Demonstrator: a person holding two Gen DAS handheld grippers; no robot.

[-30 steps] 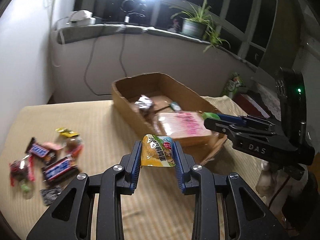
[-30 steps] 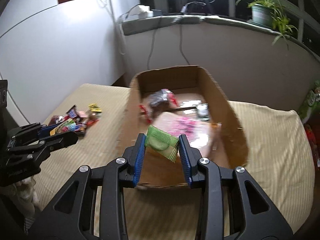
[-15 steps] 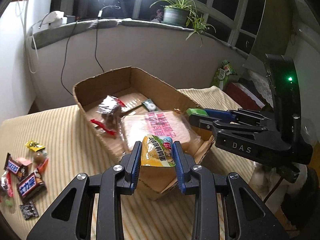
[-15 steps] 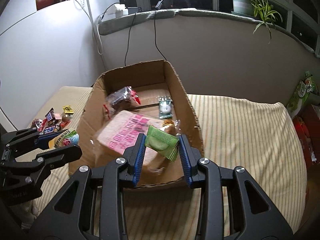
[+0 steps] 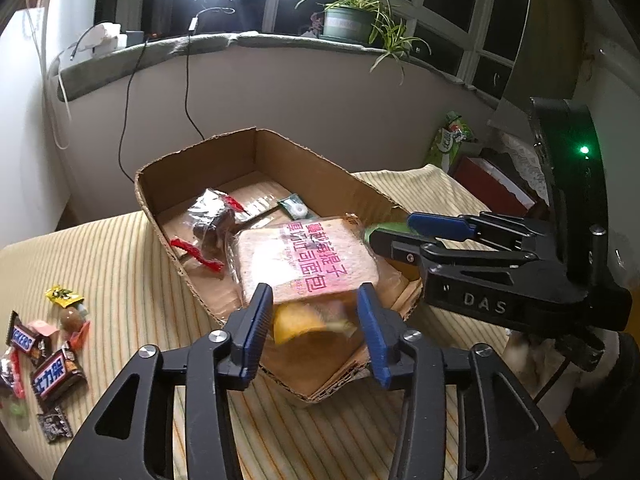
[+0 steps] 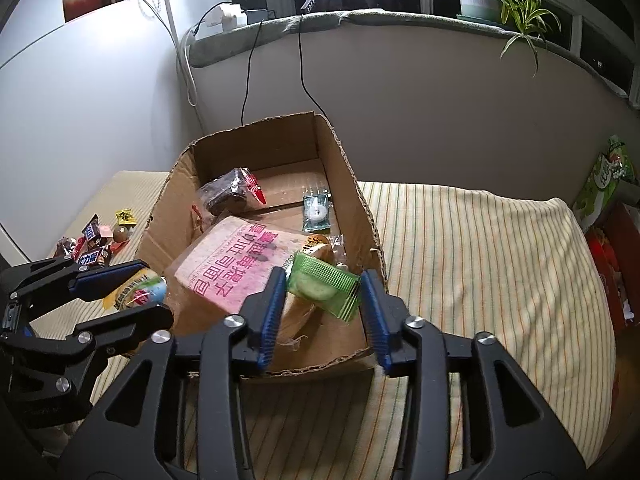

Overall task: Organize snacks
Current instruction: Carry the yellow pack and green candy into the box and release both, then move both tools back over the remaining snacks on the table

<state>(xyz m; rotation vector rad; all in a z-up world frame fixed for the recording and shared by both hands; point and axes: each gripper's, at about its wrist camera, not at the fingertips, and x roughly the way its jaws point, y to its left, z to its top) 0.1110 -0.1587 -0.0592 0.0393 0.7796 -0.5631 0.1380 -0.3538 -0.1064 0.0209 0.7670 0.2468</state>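
Above the cardboard box (image 6: 352, 184), the left hand-held gripper (image 5: 316, 320) stands apart around a blurred yellow packet (image 5: 298, 322). The right hand-held gripper (image 6: 324, 296) is also apart, with a green packet (image 6: 324, 290) between its fingers.

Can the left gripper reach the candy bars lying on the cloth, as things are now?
Probably not yet. The left gripper is open over the cardboard box with the yellow packet blurred between its fingers. The candy bars lie uncovered, off to its left on the striped cloth, so the path itself looks free.
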